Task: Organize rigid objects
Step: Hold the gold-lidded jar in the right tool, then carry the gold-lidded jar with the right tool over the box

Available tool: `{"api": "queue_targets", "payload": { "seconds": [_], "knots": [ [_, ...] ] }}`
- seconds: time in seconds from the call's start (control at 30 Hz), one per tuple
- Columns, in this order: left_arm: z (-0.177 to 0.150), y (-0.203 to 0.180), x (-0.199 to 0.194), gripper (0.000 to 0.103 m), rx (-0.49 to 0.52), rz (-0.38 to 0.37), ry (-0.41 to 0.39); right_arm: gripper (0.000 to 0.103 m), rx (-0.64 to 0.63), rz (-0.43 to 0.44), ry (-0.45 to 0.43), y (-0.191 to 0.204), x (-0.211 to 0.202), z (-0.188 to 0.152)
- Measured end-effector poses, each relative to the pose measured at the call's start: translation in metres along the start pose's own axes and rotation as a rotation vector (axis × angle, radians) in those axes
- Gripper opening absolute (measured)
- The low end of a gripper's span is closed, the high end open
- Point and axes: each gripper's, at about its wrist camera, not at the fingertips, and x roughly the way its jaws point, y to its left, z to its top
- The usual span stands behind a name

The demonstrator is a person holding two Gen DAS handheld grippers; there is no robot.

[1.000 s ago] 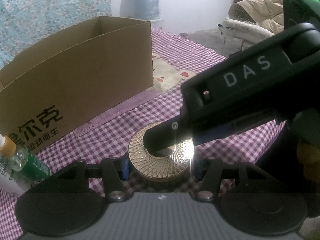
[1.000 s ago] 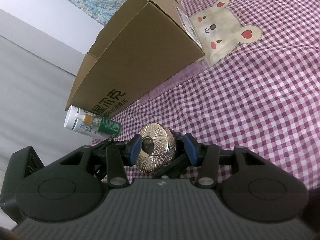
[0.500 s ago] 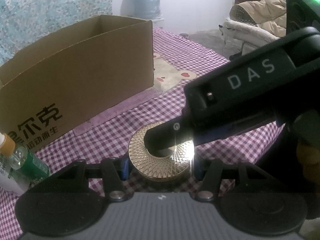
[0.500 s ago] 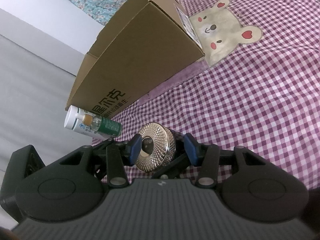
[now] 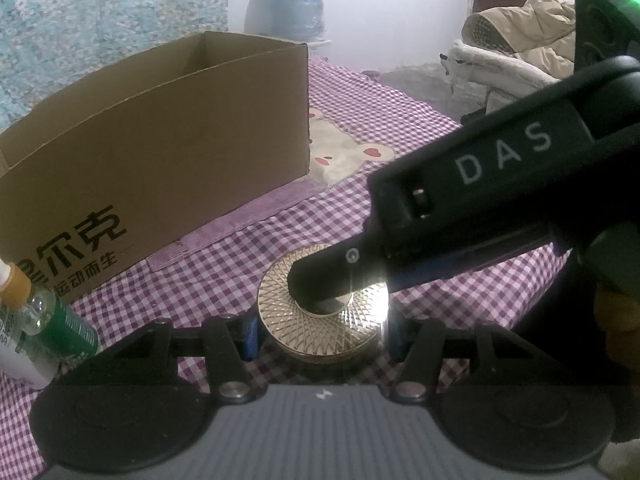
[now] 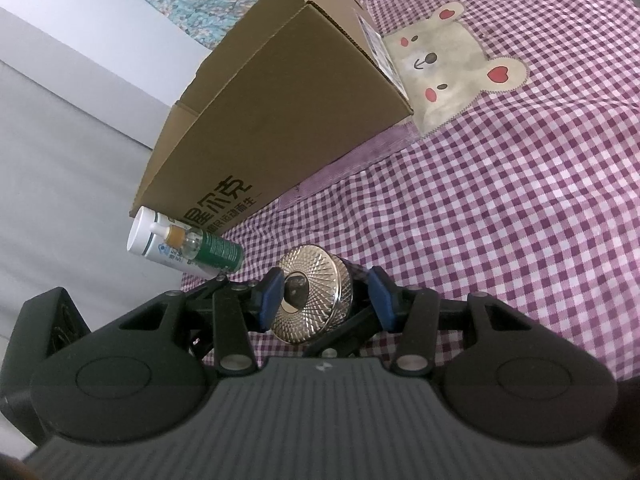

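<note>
The gold tin (image 5: 322, 314), a short round container with a faceted, diamond-cut lid and a smooth mirrored centre, sits on the checked cloth (image 5: 432, 152) directly between the blue-padded fingers of the left gripper (image 5: 320, 334). It lies straight ahead of that gripper, very near its body, with its flat lid facing up and its axis upright, so it has no long side to line up with: any grip lands across its round wall. The left jaws stand on either side of the tin, seemingly close against its wall, but whether they actually press it cannot be told from here.

The right gripper (image 6: 326, 300) comes in from the right, across the lid. In its own view its blue pads flank the tin with gaps visible on both sides, so it stands open around it, not clamping. In the left view one black finger (image 5: 320, 280) reaches over the mirrored centre of the lid; contact cannot be told.

The cardboard box (image 5: 160, 140), open-topped with plain matte walls and black printed characters, stands far and to the left of the tin, well apart. A bottle (image 5: 36, 328) with a green label and orange neck lies to the near left, beside the box's corner. The tin's polished metal looks hard and slick, likely to slip under a light squeeze. The left gripper is the better placed to carry it boxward.
</note>
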Motion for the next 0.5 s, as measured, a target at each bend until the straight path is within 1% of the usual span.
{"api": "queue_targets", "payload": {
  "seconds": [0.3,0.37,0.5],
  "knots": [
    [0.001,0.000,-0.005,0.057,-0.011,0.003,-0.016,0.046,-0.014,0.002,-0.005,0.004,-0.003,0.002],
    [0.004,0.001,-0.011,0.057,-0.018,0.003,-0.026,0.045,-0.019,0.003,-0.011,0.007,-0.007,0.003],
    [0.014,0.004,-0.033,0.057,-0.025,0.018,-0.073,0.045,-0.056,0.018,-0.033,0.022,-0.020,0.009]
  ]
}}
